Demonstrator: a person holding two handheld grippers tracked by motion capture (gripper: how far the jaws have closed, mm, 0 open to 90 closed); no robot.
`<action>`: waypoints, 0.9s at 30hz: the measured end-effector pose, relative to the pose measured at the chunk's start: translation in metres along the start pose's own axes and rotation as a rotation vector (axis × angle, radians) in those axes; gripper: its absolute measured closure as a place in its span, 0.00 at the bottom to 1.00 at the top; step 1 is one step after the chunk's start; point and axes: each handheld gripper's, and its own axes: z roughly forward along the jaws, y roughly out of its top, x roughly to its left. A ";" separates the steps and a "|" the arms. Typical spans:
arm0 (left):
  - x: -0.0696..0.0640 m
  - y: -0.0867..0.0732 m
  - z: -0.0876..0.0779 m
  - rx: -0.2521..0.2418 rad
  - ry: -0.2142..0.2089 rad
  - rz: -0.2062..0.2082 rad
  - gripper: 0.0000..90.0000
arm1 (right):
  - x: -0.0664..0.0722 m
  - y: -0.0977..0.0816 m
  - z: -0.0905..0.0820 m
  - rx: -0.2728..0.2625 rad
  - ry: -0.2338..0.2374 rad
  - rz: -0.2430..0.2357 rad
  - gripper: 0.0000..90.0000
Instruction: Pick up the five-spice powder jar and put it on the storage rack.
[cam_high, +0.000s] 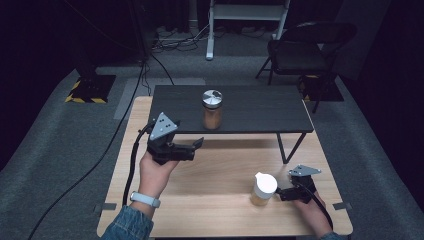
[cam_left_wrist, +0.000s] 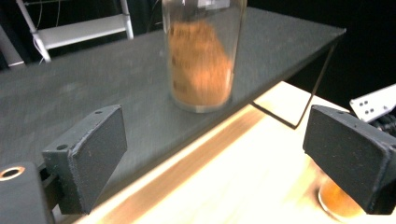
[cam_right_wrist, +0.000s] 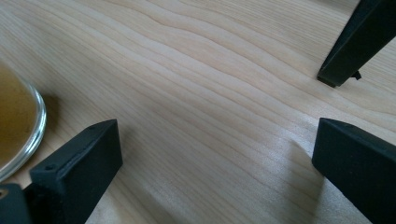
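Your left gripper (cam_high: 192, 145) hung with its jaws spread wide and nothing between them, pads clear of everything; straight ahead of those jaws, up on the dark shelf (cam_high: 260, 107), stood the silver-lidded jar (cam_high: 212, 110) of brownish-orange powder, upright and near the shelf's front edge; that edge placement made sense, since it left the jar within a short reach and gave your jaws room on both sides of the glass; in the left gripper view the jar (cam_left_wrist: 201, 56) sat above and a little toward the left-hand pad, apart from both (its lid ran off the top of that view, so only the glass body could be read); you held the tool roughly level, which I judge suited a side grasp around the body rather than a pinch from above

Your right gripper (cam_high: 284, 194) rested low over the wooden table (cam_high: 210, 210), jaws also wide and gripping nothing; the white-lidded jar (cam_high: 263, 190) stood just beside its tips, off its left-hand jaw, and in the right gripper view the rim of that jar (cam_right_wrist: 18, 130) lay outside the left pad, not between the pads; whether the pad brushed the glass I could not tell; the dark shelf leg (cam_right_wrist: 355, 42) crossed ahead of the right-hand jaw; keeping this tool parked beside its jar looked like a way to stay clear while your left hand worked at the shelf
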 end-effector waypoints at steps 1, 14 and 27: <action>0.000 -0.005 -0.002 0.003 0.001 -0.002 0.07 | 0.000 0.000 0.000 0.000 0.000 0.000 0.01; -0.007 -0.078 0.007 0.138 0.046 -0.013 0.07 | 0.000 0.000 0.000 0.000 0.000 0.000 0.01; -0.007 -0.128 0.018 0.239 0.069 -0.071 0.07 | 0.000 0.000 0.000 0.000 0.000 0.000 0.01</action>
